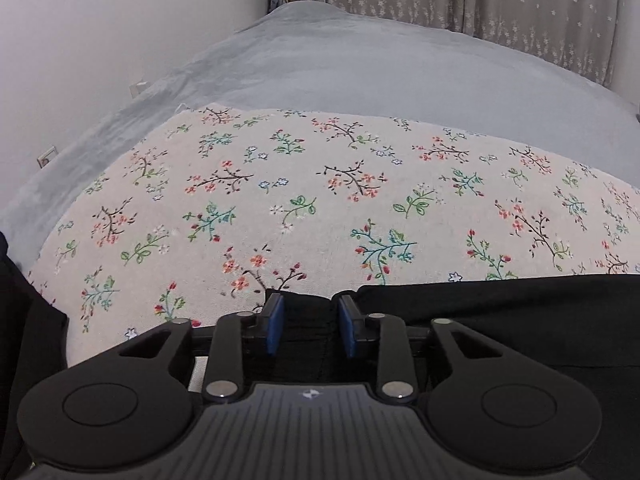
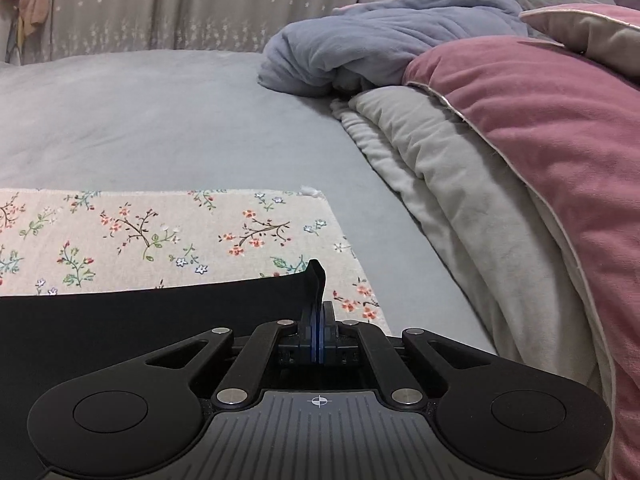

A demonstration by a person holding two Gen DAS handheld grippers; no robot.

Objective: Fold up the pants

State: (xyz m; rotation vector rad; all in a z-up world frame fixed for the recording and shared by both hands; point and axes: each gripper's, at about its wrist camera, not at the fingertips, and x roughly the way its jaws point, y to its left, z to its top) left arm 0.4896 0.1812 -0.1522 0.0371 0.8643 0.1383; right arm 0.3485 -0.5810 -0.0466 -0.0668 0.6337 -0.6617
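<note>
A: Pants (image 1: 500, 312): where are they shown relative to the tongs?

B: The black pants are seen spread on the floral cloth (image 1: 320, 184), which is laid over the grey sheet (image 1: 360, 60) of a bed. In the left wrist view, a bunched edge of the fabric is seen between the fingers of the left gripper (image 1: 311, 322). The blue pads (image 1: 276, 326) are held apart, and no pressing on the fabric can be made out. From there the pants run off to the right along the lower part of the view.

A: And the right gripper (image 2: 319, 330)?

B: Its jaws are drawn together and clamped on the pants (image 2: 140, 320). A corner of the fabric is seen standing up above the closed pads, at the right end of the garment. The rest lies flat to the left, on the cloth (image 2: 160, 232).

A: What is hidden or cut off?

B: The near part of the pants is covered by the gripper bodies in both views, and the garment is cut by the frame edges, so its full outline cannot be told. Waistband and leg ends cannot be distinguished; the fabric is too dark for seams to be read. Dark fabric at the left edge of the left view cannot be identified. The pink quilt (image 2: 540, 128) and blue blanket (image 2: 380, 48) are cut off at the right.
</note>
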